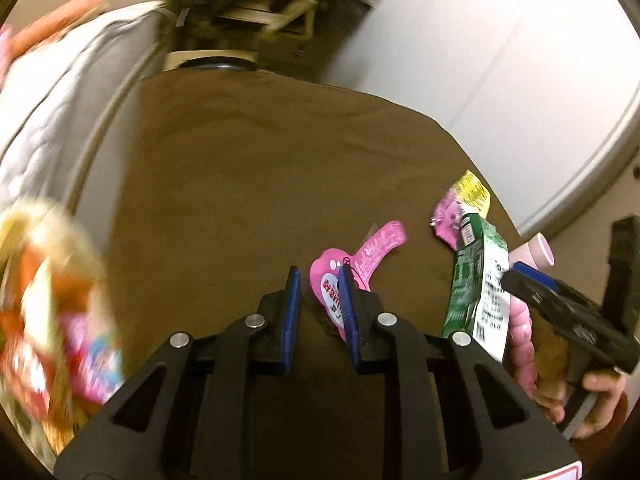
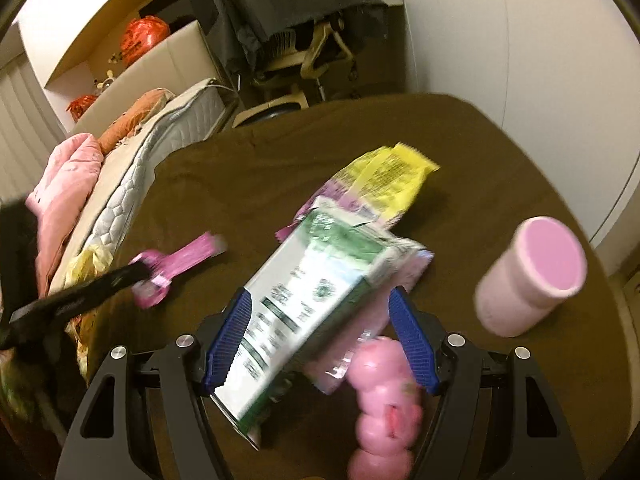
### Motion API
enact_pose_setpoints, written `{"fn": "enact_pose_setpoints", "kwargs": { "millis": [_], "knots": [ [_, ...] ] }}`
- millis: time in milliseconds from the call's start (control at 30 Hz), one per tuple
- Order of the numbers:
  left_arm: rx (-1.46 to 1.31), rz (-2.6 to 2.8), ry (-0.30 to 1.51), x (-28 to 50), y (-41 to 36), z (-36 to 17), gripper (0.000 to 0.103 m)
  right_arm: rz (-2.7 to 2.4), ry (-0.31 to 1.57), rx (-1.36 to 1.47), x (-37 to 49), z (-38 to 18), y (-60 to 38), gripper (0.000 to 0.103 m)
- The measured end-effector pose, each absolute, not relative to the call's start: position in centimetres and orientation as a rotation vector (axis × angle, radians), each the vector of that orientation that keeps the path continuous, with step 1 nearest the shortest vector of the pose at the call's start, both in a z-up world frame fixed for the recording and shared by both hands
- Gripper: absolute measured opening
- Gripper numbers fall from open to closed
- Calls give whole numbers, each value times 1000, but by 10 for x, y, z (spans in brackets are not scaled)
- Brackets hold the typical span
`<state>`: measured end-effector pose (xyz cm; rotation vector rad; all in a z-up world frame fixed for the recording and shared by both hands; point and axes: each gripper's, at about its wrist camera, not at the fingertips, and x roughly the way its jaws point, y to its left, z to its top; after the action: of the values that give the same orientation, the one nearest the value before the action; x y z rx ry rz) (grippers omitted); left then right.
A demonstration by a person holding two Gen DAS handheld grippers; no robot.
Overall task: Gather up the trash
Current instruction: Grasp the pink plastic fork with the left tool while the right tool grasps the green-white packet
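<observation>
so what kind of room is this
Most likely a bedroom used as living space: a quilted grey mattress with a pink blanket beside the brown-clothed table, plus a beige office chair draped with dark clothing.

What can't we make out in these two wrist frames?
- Left wrist view: colourful wrappers at the left edge, smeared by motion blur and cut off.
- Left wrist view: whether the left gripper pinches the pink wrapper; its finger covers the contact.
- Right wrist view: print on the green-and-white packet, blurred.
- Right wrist view: pink ribbed object, blurred, bottom cut off.
</observation>
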<state>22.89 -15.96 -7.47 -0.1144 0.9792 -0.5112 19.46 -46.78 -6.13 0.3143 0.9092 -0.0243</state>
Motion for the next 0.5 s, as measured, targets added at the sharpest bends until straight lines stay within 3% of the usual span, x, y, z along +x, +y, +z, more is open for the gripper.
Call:
{"fn": "enact_pose_setpoints", "kwargs": {
  "millis": [200,500],
  "knots": [
    [-134,-497,969,192,-129,-75,19,2,914,331,214,-66,-449,67],
    [-177,-504,994,167,-106,-77,19,173,869,346,174,-43,-440,38]
  ]
}}
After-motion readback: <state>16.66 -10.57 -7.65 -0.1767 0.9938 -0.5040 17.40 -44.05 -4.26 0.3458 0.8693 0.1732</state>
